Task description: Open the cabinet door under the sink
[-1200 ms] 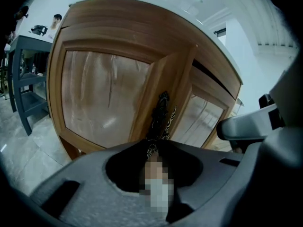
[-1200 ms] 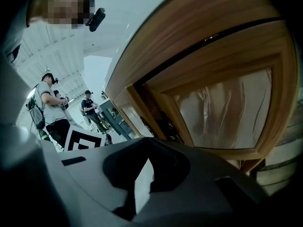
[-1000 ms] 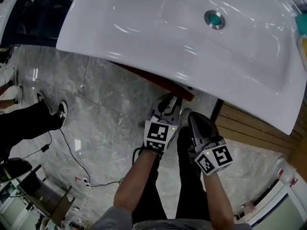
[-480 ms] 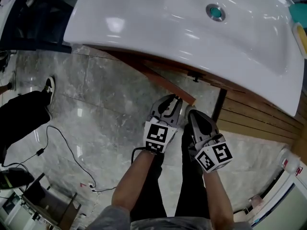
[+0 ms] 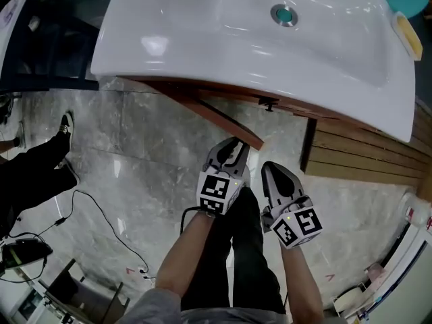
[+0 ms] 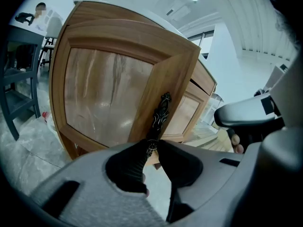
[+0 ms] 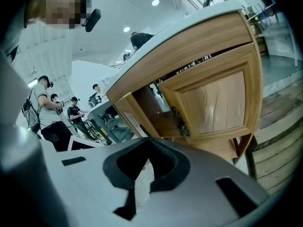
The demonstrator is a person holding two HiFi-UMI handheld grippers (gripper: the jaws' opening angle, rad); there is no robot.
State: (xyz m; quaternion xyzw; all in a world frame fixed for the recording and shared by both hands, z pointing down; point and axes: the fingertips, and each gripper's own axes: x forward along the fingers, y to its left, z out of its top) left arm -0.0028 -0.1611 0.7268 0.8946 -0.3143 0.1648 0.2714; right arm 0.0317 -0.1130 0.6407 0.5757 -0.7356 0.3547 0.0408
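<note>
The wooden cabinet door (image 6: 113, 84) under the white sink (image 5: 202, 39) stands swung out from the cabinet; its top edge (image 5: 226, 121) juts toward me. My left gripper (image 5: 233, 150) is shut on the lower end of the door's dark ornate handle (image 6: 161, 112), its pads (image 6: 128, 162) pinching it. My right gripper (image 5: 271, 174) hangs just right of it, shut and empty, touching nothing. In the right gripper view the opened cabinet interior (image 7: 151, 105) shows beside the second door (image 7: 218, 103), which is closed, with its own dark handle (image 7: 180, 122).
A bystander's legs and shoes (image 5: 40, 167) stand on the marble floor at left, with a cable (image 5: 101, 214) trailing nearby. A black post (image 5: 309, 144) and wooden slats (image 5: 364, 157) lie right of the cabinet. A dark chair (image 6: 19, 79) stands beyond the door.
The door has swung further out from under the sink. Both grippers have drawn back toward me with it, the left still closed on the handle.
</note>
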